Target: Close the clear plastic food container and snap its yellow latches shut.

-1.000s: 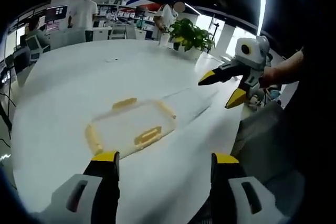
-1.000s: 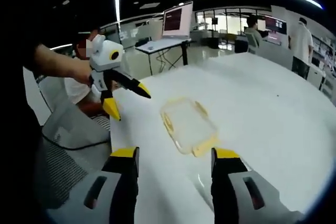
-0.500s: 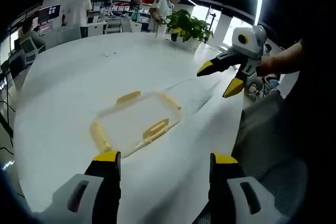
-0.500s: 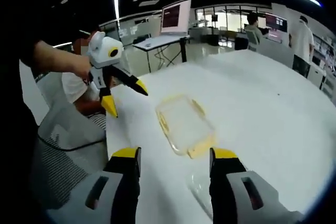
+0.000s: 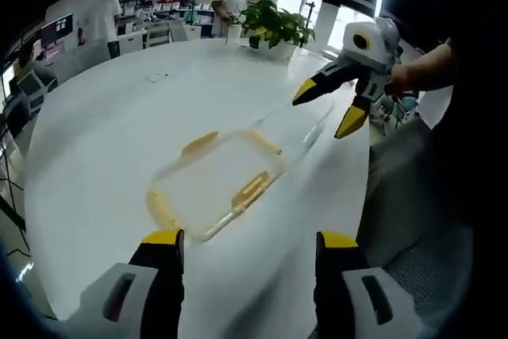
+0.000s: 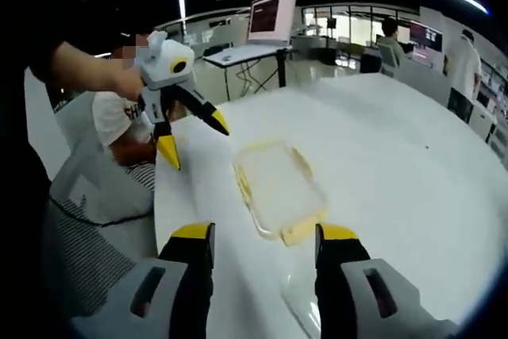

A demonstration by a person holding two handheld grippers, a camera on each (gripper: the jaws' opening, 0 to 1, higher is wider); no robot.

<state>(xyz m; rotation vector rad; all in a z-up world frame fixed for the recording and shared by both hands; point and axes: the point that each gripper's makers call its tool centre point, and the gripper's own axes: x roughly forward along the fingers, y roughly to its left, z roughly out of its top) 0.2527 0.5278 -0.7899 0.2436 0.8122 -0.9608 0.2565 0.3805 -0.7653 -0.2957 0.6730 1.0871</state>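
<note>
Broadly, a large white round table (image 5: 103, 117) spreads across both views, its surface glossy and pale. On it lies the clear plastic food container (image 5: 216, 182), flat and low, with yellow latches (image 5: 250, 190) along its edges (one on each of the sides that can be made out). In the left gripper view it sits just ahead of the jaws and slightly left of centre; in the right gripper view it lies on the table ahead of the jaws, near the table's edge, with a yellow latch at its near end. A second clear piece (image 5: 305, 129), hard to read because it is transparent, stretches from the container toward the table's right edge in the left gripper view; whether it touches the container cannot be told.

Next in size, the left gripper (image 5: 244, 237) has its two yellow-tipped jaws apart, holding nothing, above the table short of the container. The right gripper (image 6: 258, 233) likewise has its jaws spread and empty, its tips just short of the container's near latch. Each gripper also shows in the other's view, held in a hand, jaws apart in the air off the table's edge.

Smaller still, a potted green plant (image 5: 270, 25) stands at the table's far side.
</note>
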